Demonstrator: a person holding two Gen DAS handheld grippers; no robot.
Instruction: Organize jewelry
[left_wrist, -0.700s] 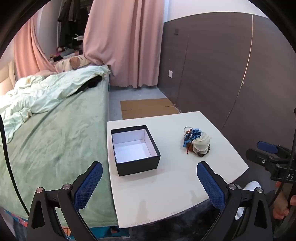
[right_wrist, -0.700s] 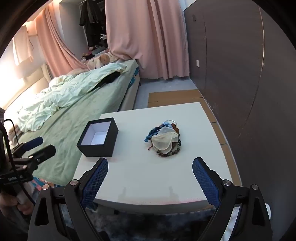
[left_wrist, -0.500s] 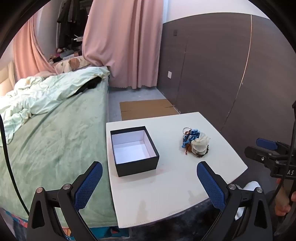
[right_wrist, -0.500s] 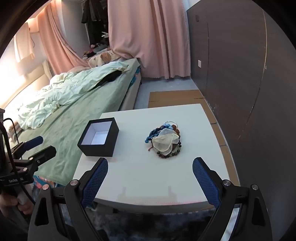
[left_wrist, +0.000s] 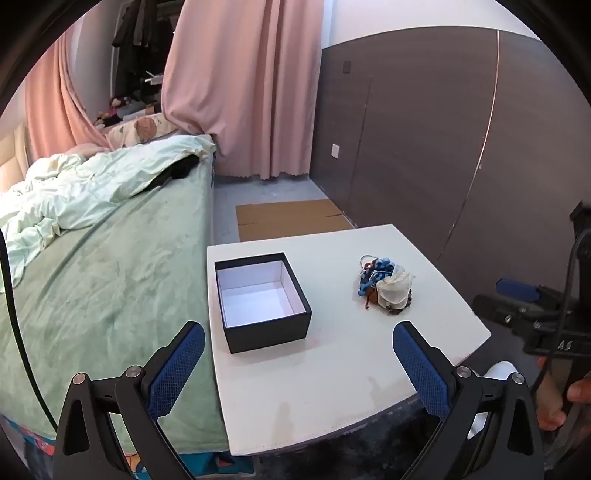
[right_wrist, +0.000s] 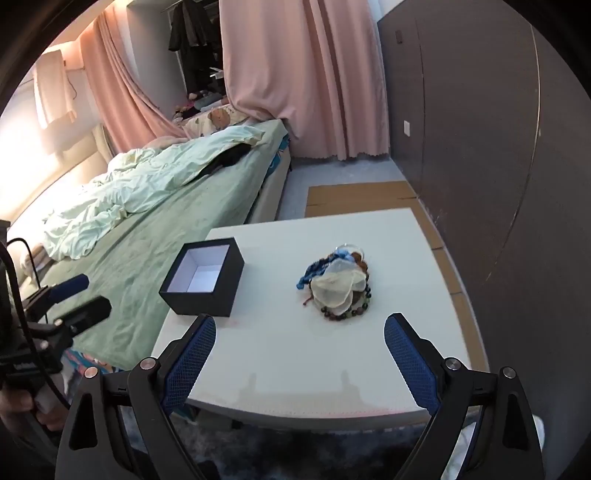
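A heap of jewelry (left_wrist: 386, 290) (right_wrist: 338, 286), with beaded bracelets, blue cord and a sheer cream pouch on top, lies on the white table (left_wrist: 332, 376) (right_wrist: 295, 354). To its left stands an open black box (left_wrist: 260, 301) (right_wrist: 203, 278) with a white inside and nothing in it. My left gripper (left_wrist: 297, 363) hovers open over the table's near edge, short of the box. My right gripper (right_wrist: 299, 354) hangs open in front of the heap, apart from it. Each gripper also shows at the other view's edge, the right gripper (left_wrist: 517, 295) and the left gripper (right_wrist: 79, 297).
A bed (left_wrist: 103, 273) with a green cover and rumpled pale quilt abuts the table's left side. Dark wall panels (left_wrist: 424, 147) stand to the right, pink curtains (left_wrist: 240, 92) behind. Flat cardboard (left_wrist: 288, 218) lies on the floor beyond the table. A hand (left_wrist: 576, 387) holds the right gripper's handle.
Both grippers have edged slightly toward the table, so the box and heap sit a little closer in view. Neither gripper's jaws moved, and nothing on the table shifted.
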